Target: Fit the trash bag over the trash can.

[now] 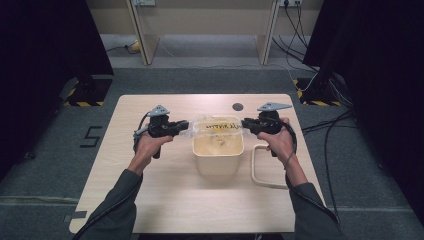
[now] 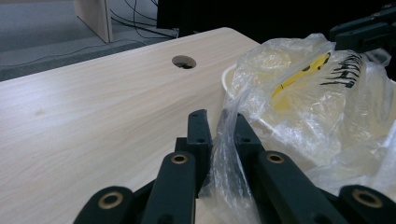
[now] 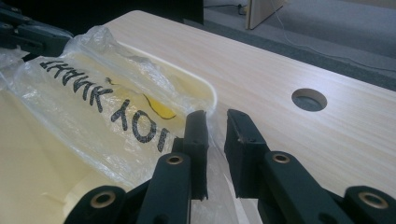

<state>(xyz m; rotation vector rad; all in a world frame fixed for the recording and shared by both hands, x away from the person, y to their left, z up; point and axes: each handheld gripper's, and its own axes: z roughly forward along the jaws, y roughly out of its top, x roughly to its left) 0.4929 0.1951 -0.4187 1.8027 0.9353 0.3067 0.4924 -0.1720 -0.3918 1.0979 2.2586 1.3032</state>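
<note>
Plastic bag [image 3: 93,107]: black "THANK YOU" print, seen upside down. Floor: "5" [image 1: 91,136].

clear plastic bag [image 1: 218,126] w/ black lettering & a yellow mark is lying crumpled over the open top of the cream bin [image 1: 218,159], stretching side to side across its far half. both bag ends are bunching into thin twists past the rim. bin is sitting upright near mid-table, its thin handle lying flat on its right.

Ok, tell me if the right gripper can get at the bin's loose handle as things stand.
Probably not yet: the right gripper is pinching the plastic bag over the bin. The handle lies unobstructed just beside that hand.
</note>
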